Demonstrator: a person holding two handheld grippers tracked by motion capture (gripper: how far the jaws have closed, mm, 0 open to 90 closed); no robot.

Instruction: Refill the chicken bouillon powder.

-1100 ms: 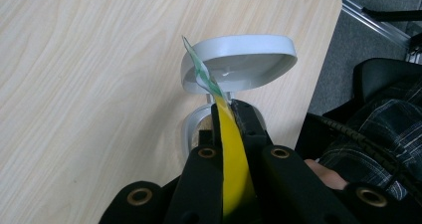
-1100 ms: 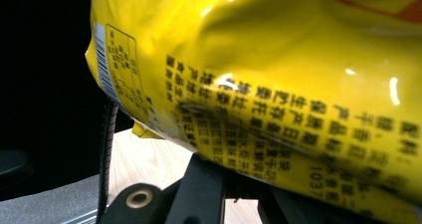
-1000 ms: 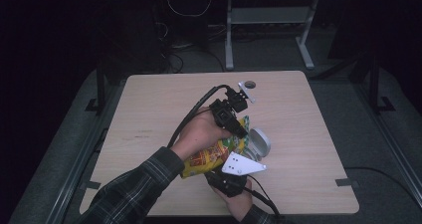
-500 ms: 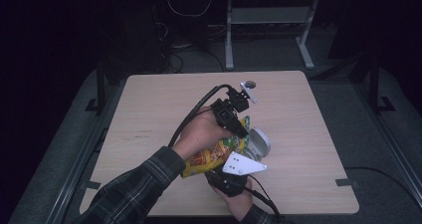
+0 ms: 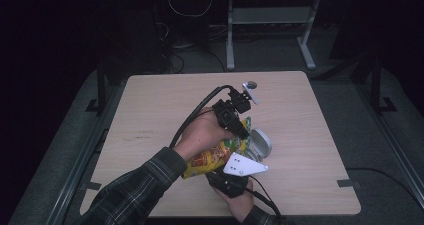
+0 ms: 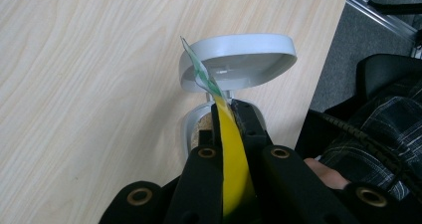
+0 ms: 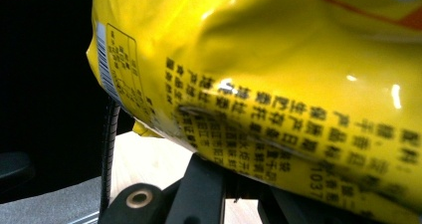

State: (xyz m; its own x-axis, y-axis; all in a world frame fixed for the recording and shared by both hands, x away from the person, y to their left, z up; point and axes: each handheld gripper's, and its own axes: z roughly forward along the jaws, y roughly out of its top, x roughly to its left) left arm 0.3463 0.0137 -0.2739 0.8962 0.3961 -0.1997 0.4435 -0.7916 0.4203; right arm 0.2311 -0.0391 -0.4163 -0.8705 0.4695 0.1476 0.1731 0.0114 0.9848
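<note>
Snack bag [image 5: 212,157] pinched by left tongs [image 6: 227,115] | right tongs [image 5: 231,177] grip unclear | grey bowl [image 6: 239,59] beside

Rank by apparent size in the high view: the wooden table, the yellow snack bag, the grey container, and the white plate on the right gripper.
1. Wooden table, by far the largest.
2. Yellow snack bag, though a hand hides part of it.
3. Grey container and white plate: these look alike in size; the plate sits nearer the camera, so no ranking.

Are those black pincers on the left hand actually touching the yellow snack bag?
Touching. In the left gripper view, the left gripper has its two black jaws closed on the thin edge of the yellow snack bag, which runs up between them with no gap.
</note>
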